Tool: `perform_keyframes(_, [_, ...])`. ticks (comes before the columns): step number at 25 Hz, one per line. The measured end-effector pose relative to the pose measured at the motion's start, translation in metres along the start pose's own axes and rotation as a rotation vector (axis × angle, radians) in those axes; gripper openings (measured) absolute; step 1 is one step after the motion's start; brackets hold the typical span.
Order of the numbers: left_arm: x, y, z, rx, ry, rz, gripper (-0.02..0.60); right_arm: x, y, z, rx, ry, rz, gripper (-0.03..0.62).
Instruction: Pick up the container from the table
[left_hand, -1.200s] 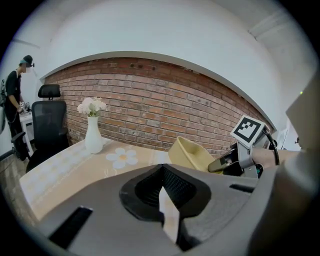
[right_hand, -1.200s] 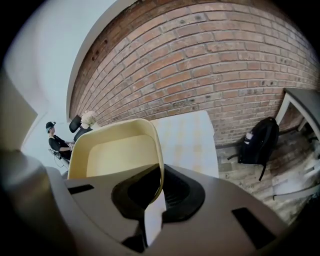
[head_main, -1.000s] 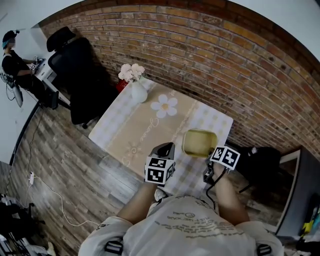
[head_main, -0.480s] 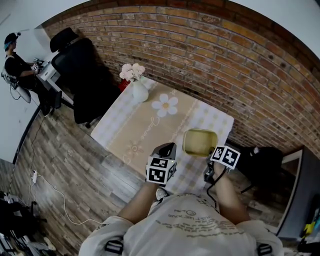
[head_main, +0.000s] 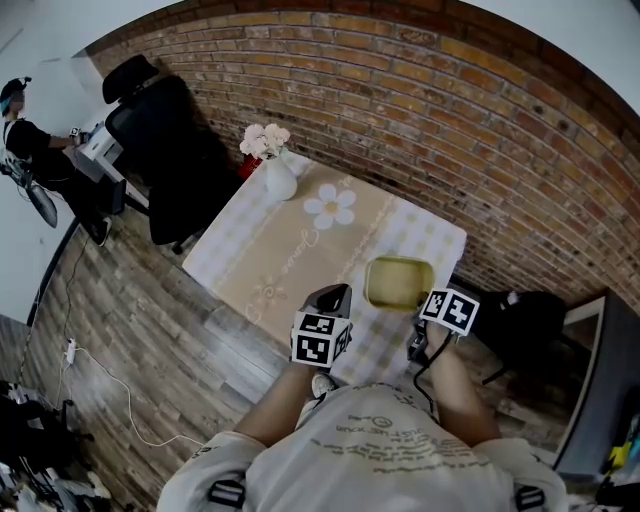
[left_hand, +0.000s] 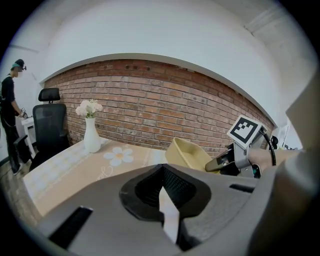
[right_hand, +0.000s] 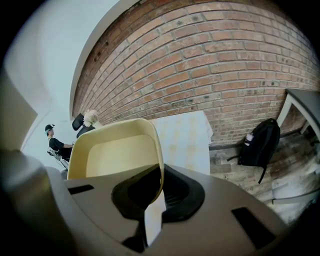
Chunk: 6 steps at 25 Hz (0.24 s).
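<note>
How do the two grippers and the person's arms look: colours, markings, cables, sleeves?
The left gripper and the right gripper have grey bodies, black round the jaws. Each carries a white cube with black square markers. A black cable loops from the right one. The person wears a pale, printed, short-sleeved T-shirt.
</note>
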<state>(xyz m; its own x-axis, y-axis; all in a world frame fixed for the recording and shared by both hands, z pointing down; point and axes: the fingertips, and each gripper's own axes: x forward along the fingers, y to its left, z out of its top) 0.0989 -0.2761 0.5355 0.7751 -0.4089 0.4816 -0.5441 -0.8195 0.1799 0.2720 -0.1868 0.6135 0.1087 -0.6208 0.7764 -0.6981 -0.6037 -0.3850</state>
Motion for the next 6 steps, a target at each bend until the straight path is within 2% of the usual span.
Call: perform_keyframes(6, [-0.0061,-0.0054,-0.004,0.0,0.002,0.002,0.005,-0.0045,-0.001,-0.0062,0.004,0.006,0.013,0.008])
